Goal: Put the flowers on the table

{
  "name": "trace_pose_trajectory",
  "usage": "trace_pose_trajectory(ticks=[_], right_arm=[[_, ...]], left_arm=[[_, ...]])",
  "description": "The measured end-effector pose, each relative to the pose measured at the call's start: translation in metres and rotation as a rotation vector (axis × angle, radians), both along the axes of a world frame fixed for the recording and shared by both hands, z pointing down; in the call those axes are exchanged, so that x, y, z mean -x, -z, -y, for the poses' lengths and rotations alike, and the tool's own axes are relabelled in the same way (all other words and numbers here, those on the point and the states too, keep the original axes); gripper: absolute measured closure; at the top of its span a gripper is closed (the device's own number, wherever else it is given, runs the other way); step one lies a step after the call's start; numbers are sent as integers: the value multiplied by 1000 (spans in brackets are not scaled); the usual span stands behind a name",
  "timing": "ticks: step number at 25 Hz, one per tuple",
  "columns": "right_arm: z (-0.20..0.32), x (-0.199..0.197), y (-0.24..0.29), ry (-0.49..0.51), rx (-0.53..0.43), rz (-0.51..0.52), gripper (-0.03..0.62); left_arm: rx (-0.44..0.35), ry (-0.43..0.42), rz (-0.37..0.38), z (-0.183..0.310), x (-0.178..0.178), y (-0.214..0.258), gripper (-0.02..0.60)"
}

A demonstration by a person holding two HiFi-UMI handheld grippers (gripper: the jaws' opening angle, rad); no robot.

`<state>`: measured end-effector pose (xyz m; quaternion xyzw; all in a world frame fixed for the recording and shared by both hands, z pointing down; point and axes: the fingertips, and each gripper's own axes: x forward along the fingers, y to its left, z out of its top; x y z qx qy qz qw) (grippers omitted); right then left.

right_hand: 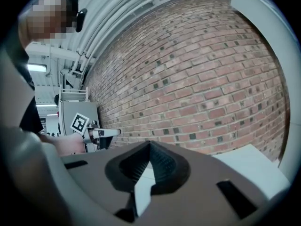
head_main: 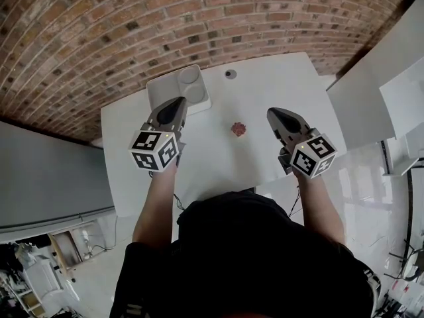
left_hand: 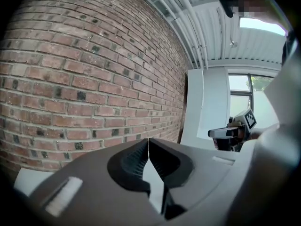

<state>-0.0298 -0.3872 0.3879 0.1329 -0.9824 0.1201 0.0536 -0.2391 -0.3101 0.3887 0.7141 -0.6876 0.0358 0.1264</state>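
Left tool (head_main: 177, 105) and right tool (head_main: 274, 115) are both pinched shut on nothing, up over the white table (head_main: 278, 85). Small reddish flower (head_main: 238, 129) sits on the table between them

Left gripper (head_main: 177, 103) and right gripper (head_main: 273, 114) hang above the table (head_main: 271, 88), jaws closed, empty, forearms outstretched.
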Motion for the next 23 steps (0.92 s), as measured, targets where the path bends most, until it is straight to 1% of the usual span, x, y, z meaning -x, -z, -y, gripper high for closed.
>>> trace_pose_trajectory(ticks=[3,9,23], right_arm=[[-7,3,2,14,-23,-5,583],[-12,7,-2,16,-7,0,583],[-17,17,1,40,-10,12,583]], left_arm=[[1,-13,5,0,-3,1,568],[15,-29,5,-3,-9,-4,568],[26,-10,4,-12,-2,-5,569]])
